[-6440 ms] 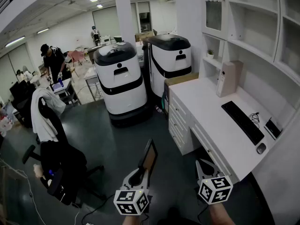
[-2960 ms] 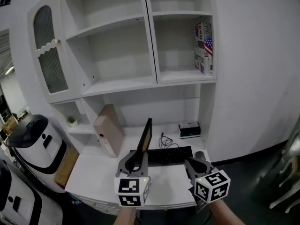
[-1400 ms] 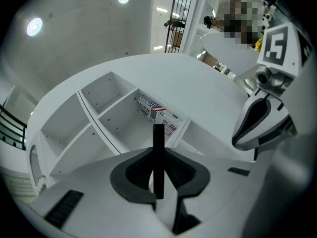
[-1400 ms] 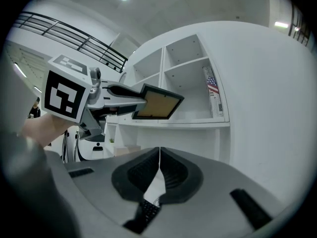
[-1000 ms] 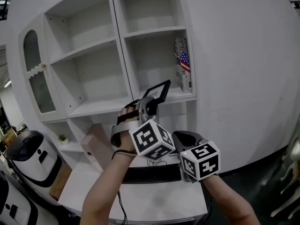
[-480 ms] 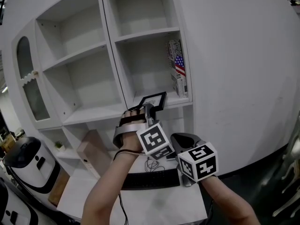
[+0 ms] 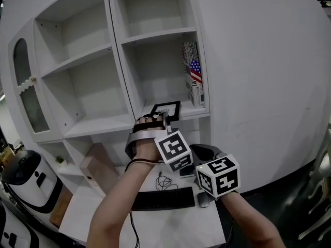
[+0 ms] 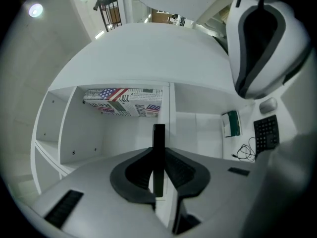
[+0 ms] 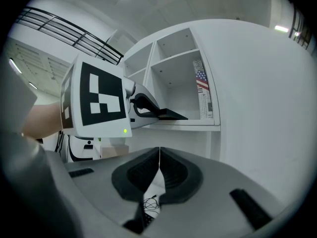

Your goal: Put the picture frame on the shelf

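Head view, left claw [image 7: 162,119] gripping picture frame [image 7: 167,109]

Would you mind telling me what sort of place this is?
Probably an office or lab workroom: a white shelf unit stands over a white desk with a black keyboard, and a white-and-black machine stands beside the desk.

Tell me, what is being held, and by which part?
The left hand-held gripper pinches the picture frame by the edge nearest the person. The right hand-held gripper is shut and empty.
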`<state>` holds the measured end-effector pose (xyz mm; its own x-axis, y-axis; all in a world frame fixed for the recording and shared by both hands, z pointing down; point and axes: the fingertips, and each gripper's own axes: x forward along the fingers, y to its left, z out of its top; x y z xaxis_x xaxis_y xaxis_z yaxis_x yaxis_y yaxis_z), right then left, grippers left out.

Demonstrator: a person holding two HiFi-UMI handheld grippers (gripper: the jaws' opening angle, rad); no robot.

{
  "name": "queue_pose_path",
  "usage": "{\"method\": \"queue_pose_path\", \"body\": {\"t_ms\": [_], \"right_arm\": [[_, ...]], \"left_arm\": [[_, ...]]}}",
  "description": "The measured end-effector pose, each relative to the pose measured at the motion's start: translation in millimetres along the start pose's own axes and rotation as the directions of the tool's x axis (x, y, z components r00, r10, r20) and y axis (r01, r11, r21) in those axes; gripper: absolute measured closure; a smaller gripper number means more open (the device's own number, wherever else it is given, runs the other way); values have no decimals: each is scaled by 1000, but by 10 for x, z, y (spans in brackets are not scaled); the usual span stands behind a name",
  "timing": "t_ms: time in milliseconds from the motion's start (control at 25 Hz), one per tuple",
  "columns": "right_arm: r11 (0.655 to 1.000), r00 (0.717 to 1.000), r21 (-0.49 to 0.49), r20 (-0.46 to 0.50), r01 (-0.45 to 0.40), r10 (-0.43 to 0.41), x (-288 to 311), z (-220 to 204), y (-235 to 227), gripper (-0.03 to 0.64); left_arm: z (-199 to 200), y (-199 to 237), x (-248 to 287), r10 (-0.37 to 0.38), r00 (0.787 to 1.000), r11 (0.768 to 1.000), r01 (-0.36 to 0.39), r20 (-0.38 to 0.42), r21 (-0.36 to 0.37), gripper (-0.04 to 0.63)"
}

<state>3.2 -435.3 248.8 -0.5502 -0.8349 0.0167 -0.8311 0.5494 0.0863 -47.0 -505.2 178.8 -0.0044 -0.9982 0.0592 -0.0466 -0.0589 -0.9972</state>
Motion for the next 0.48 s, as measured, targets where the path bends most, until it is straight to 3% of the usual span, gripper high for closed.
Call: {"method": "queue_pose_path", "body": {"t_ms": [480], "right_arm": [[1000, 1000, -9, -10, 3, -3, 90, -21, -143, 614]], "left_arm": [[-47, -29, 259, -49, 995, 998, 52, -85, 36, 528]]}}
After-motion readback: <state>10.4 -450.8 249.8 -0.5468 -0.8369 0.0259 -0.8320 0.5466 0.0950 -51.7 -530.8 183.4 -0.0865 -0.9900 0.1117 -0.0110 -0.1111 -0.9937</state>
